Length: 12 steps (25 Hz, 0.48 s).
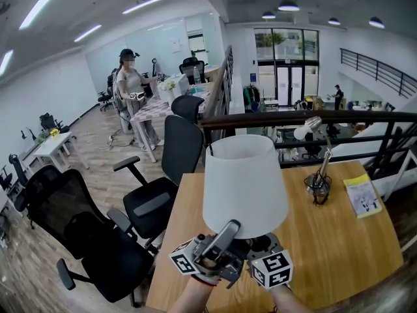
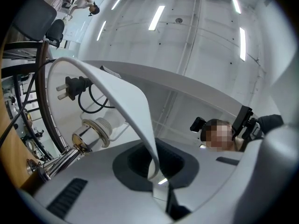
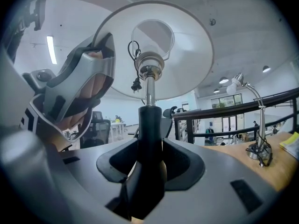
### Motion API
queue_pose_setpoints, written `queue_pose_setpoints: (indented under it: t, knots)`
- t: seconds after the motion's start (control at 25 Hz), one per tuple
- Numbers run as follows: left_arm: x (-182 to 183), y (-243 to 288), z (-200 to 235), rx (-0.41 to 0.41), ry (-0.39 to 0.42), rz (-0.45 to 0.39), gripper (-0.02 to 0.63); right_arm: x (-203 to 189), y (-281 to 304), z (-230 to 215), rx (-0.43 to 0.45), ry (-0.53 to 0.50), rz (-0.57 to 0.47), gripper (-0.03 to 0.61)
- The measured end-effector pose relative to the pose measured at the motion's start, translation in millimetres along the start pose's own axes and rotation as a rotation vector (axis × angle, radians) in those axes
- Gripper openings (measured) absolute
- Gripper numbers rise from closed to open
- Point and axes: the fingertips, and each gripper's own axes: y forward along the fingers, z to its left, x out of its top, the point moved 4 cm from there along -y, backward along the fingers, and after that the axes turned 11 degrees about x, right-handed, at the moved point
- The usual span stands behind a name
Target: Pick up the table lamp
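The table lamp has a white shade [image 1: 244, 184], a chrome socket [image 2: 93, 132] and a black stem [image 3: 149, 139]. It stands upright over the near edge of the wooden table [image 1: 339, 253], its base hidden behind the grippers. My left gripper [image 1: 218, 240] points steeply up and is shut on the lower rim of the shade [image 2: 126, 101], which runs down between its jaws [image 2: 156, 171]. My right gripper [image 1: 257, 245] lies nearly level and is shut on the black stem [image 3: 147, 171]. The lamp's cord and plug [image 2: 70, 87] hang inside the shade.
A silver desk lamp [image 1: 318, 175] and a yellow booklet [image 1: 362, 195] lie on the table's far right. Black office chairs [image 1: 156, 194] stand left of the table. A dark railing [image 1: 313, 117] runs behind it. A person [image 1: 133, 87] stands far off at the back left.
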Motion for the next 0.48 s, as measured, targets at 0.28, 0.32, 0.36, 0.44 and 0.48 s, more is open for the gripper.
queue_pose_setpoints:
  t: [0.28, 0.32, 0.36, 0.44, 0.48]
  knots:
    - [-2.8, -1.8, -2.5, 0.004, 0.011, 0.015, 0.012, -3.7, -0.4, 1.7, -0.003, 0.008, -0.004, 0.169]
    - [-3.3, -2.0, -2.5, 0.005, 0.014, 0.017, 0.011, -3.9, -0.3, 1.7, -0.001, 0.009, -0.006, 0.169]
    - [-3.8, -1.7, -2.7, 0.006, 0.015, 0.018, 0.012, -3.7, -0.3, 1.7, 0.0, 0.008, -0.008, 0.169]
    - [-4.4, -0.7, -4.0, 0.003, 0.016, 0.016, 0.011, -3.4, -0.8, 1.5, 0.001, 0.007, -0.012, 0.169]
    - [-4.6, -0.5, -4.6, 0.002, 0.017, 0.015, 0.011, -3.0, -1.1, 1.6, 0.001, 0.006, -0.014, 0.169]
